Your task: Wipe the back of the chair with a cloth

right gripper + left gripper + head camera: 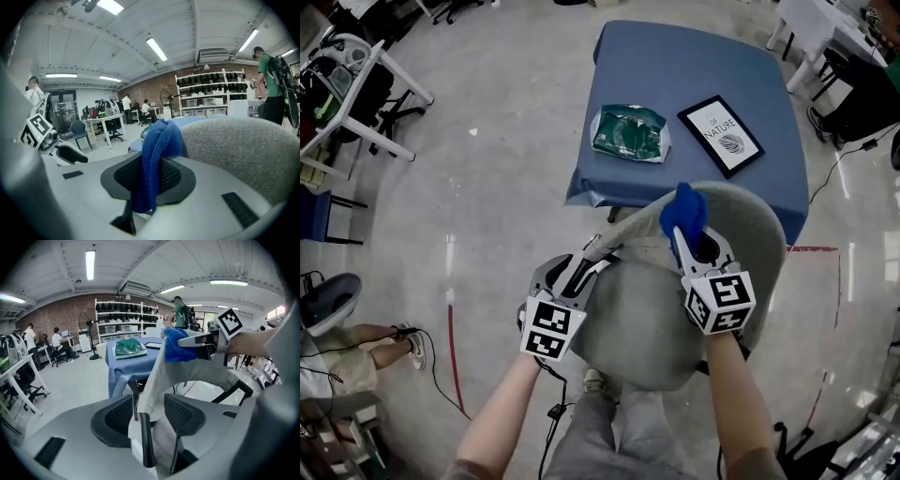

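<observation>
**Brace the chair, then sweep the cloth along the rim**

In the right gripper view, my right gripper [151,180] has its jaws closed tight on the blue cloth [158,150]. The cloth bunches up above the jaws and lies against the grey fabric of the chair back [239,145]. In the head view it sits at the centre of the frame, on the top rim of the back, just below the blue-covered table [694,66].

My left gripper [151,416] shows at lower centre-left of the head view. Its jaws are nearly together, pinching a thin pale edge at the back's left end. I take that edge for the shell of the back, though the wide-angle warp leaves me unsure.

To wipe well, I would hold the left clamp firm so the chair cannot swivel. I want the bunched cloth pressed onto the fabric, not the jaw tips. From there I would sweep along the curve toward the right of the frame, then work down the face in overlapping passes. The weave looks coarse and will likely drag, so the pinch needs to be tight.
</observation>
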Demonstrator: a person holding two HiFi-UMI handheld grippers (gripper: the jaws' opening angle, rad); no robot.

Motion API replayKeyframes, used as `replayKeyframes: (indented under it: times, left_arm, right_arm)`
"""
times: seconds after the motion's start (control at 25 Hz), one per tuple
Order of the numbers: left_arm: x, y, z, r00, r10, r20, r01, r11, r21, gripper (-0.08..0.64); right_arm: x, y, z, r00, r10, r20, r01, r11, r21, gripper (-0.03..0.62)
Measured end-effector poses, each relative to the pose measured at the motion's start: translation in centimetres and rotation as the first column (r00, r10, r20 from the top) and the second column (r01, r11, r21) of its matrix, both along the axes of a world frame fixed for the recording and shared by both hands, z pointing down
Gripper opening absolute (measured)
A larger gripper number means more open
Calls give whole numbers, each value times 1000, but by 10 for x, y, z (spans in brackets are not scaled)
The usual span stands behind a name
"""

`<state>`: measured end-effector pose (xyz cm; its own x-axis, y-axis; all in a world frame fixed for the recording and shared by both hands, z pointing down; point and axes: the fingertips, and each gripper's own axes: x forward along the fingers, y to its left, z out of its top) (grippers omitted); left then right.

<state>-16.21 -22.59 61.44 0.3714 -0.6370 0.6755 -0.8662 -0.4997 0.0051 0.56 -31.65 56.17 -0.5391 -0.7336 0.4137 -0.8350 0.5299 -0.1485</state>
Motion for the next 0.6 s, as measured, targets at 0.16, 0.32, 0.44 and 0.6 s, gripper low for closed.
replayKeyframes:
  times: [0.16, 0.32, 0.44, 0.6]
  left_arm:
    - [-8, -2, 43, 999, -26, 40, 30, 996, -80, 229]
    - [-11, 4, 70, 997, -28, 76, 39, 987, -156, 229]
    - [-13, 5, 81, 995, -25, 94, 43, 981, -187, 222]
    - [-10, 11, 94, 994, 0, 106, 25, 971, -236, 222]
  right_arm:
    - [-1, -8, 18, 1000, -3, 11, 3, 1000, -15, 86]
    - [23, -10, 23, 999, 46, 5, -46, 999, -24, 86]
    - [49, -10, 21, 995, 96, -25, -96, 995, -9, 86]
    - [101, -2, 16, 973, 228, -19, -228, 974, -11, 86]
